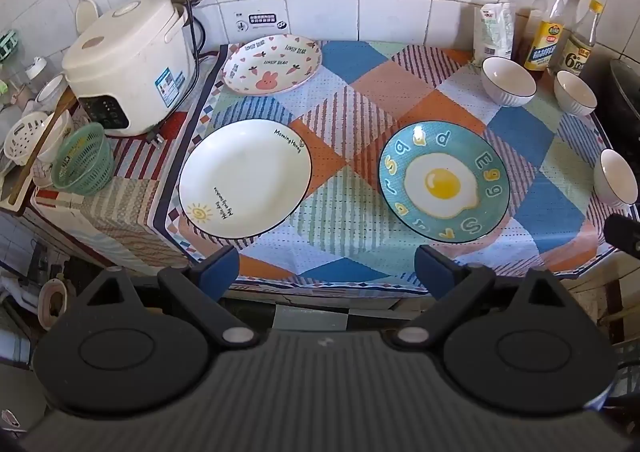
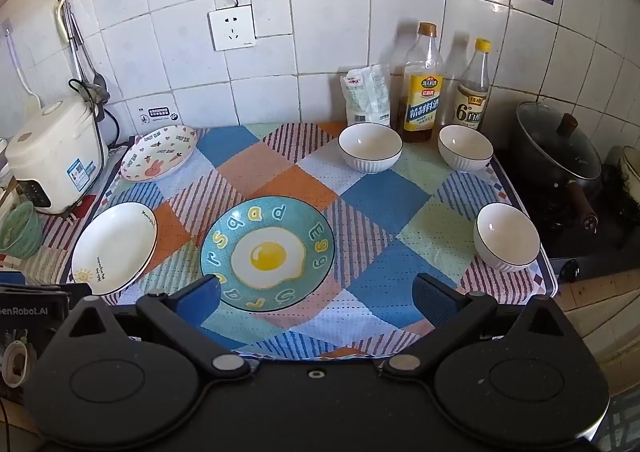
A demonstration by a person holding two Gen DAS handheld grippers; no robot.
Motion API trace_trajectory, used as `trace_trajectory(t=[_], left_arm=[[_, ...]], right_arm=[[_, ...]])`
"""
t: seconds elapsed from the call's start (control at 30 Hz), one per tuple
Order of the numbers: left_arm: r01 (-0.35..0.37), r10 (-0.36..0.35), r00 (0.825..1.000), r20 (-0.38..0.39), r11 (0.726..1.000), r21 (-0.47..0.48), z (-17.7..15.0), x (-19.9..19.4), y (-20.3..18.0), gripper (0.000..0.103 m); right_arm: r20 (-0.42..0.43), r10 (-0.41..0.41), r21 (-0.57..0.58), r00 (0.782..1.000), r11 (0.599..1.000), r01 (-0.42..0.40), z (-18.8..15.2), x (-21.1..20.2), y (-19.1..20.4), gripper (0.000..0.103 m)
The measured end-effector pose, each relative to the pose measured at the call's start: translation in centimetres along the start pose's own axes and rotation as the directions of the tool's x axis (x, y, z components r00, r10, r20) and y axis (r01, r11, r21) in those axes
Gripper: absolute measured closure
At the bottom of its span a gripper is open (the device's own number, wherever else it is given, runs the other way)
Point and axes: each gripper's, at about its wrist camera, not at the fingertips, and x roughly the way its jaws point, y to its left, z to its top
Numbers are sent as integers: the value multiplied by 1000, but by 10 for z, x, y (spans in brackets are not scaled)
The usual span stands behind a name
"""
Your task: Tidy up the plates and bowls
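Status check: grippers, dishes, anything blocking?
Left gripper and right gripper open, empty. Three plates, three bowls spread out on the cloth, unstacked. Egg plate nearest. Nothing in the way.

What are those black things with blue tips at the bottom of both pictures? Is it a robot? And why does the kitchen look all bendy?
It is not a robot. A person holds a hand-held gripper in each hand, and each one carries a wide-angle camera that bends the walls. One picture looks along the left hand-held gripper, the other along the right hand-held gripper. Both stand open and hold nothing. On the checkered cloth lie three plates: an egg plate, a white sun plate and a bunny plate. Three white bowls stand separately near two bottles. A rice cooker sits on the left.
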Motion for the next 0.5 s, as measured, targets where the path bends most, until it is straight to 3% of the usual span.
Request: trace_trajectory(t=[0.27,0.5], left_arm=[[37,-38,998,-45,999,-28,0,8,1,8],[47,-47,999,-5,999,-20,-8,3,3,8]], right_arm=[[-5,-1,2,1000,1000,1,0,0,1,0],[-3,5,8,1000,1000,-5,-7,1,0,0]])
